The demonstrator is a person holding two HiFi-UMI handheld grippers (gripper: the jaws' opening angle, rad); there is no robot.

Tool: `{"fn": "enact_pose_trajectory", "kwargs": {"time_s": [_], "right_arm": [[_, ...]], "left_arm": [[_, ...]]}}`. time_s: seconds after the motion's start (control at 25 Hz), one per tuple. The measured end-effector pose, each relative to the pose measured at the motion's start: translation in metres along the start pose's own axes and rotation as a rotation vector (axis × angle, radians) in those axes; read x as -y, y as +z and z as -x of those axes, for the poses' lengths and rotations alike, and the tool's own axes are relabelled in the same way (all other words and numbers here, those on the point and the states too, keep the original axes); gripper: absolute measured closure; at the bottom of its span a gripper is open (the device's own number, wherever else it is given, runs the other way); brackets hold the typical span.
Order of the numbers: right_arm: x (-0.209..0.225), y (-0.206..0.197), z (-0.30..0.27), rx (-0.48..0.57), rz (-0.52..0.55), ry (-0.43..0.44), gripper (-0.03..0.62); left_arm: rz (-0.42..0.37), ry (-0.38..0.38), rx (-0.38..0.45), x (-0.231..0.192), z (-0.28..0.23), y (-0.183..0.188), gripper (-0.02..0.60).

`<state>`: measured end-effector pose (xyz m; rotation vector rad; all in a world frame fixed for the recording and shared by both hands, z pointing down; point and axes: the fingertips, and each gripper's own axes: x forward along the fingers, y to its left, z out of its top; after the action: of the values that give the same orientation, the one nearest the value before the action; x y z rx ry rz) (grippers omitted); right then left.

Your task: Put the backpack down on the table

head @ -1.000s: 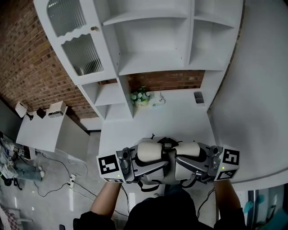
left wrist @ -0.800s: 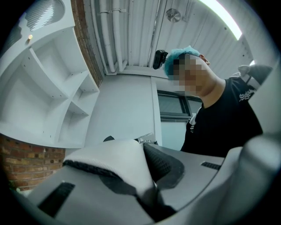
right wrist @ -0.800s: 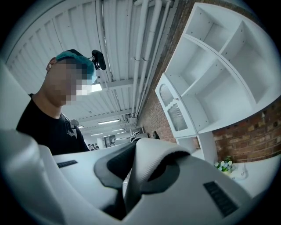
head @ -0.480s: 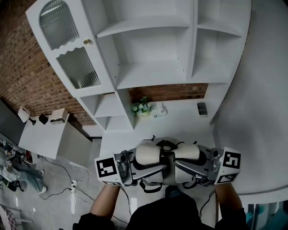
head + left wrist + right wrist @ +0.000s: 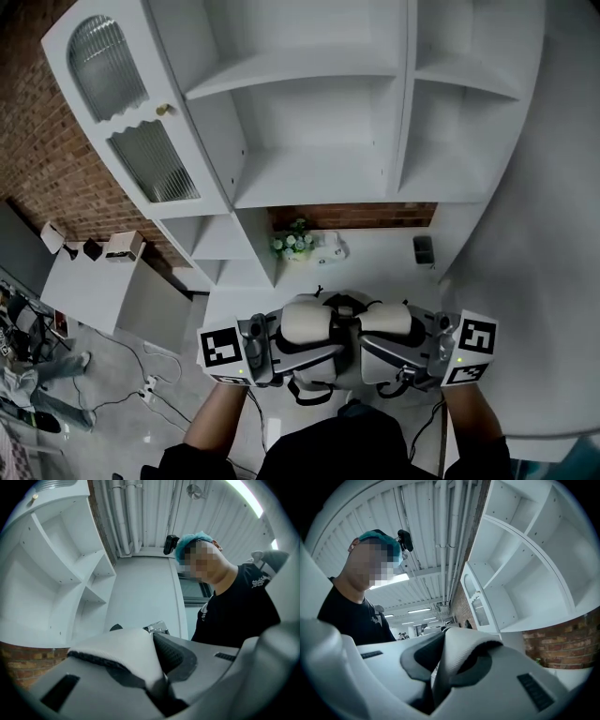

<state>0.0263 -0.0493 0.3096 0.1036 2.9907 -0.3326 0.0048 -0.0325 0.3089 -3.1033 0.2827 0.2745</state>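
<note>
While I look down through the head view, my left gripper (image 5: 323, 349) and right gripper (image 5: 373, 351) sit side by side, close together, with the backpack (image 5: 339, 303) gathered between and just beneath them. The left fingers (image 5: 93, 700) are closed on the left shoulder strap (image 5: 119, 651), a white padded band with dark mesh on its underside that rises out of the pinch and drapes over one finger. The right fingers (image 5: 497, 691) are likewise shut on the right shoulder strap (image 5: 459, 656), which curls up between them in a white arch.

Dark webbing loops hang from the pack below the fingers. The pack is at the near edge of the white bench (image 5: 375, 267); I cannot tell whether its base rests on it. Well beyond the left fingers, at the back of the bench, stands a small pot of flowers (image 5: 293, 242). Beyond the right fingers lies a dark flat device (image 5: 424, 249). White shelving (image 5: 309, 122) rises behind both.
</note>
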Motion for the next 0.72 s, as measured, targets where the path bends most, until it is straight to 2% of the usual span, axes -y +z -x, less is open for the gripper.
{"fn": "enact_pose_trajectory", "kwargs": {"time_s": [0.72], "right_arm": [[0.094, 0.020, 0.029, -0.004, -0.010, 0.062, 0.542]], "left_arm": [[0.001, 0.097, -0.028, -0.092, -0.041, -0.015, 0.522]]}}
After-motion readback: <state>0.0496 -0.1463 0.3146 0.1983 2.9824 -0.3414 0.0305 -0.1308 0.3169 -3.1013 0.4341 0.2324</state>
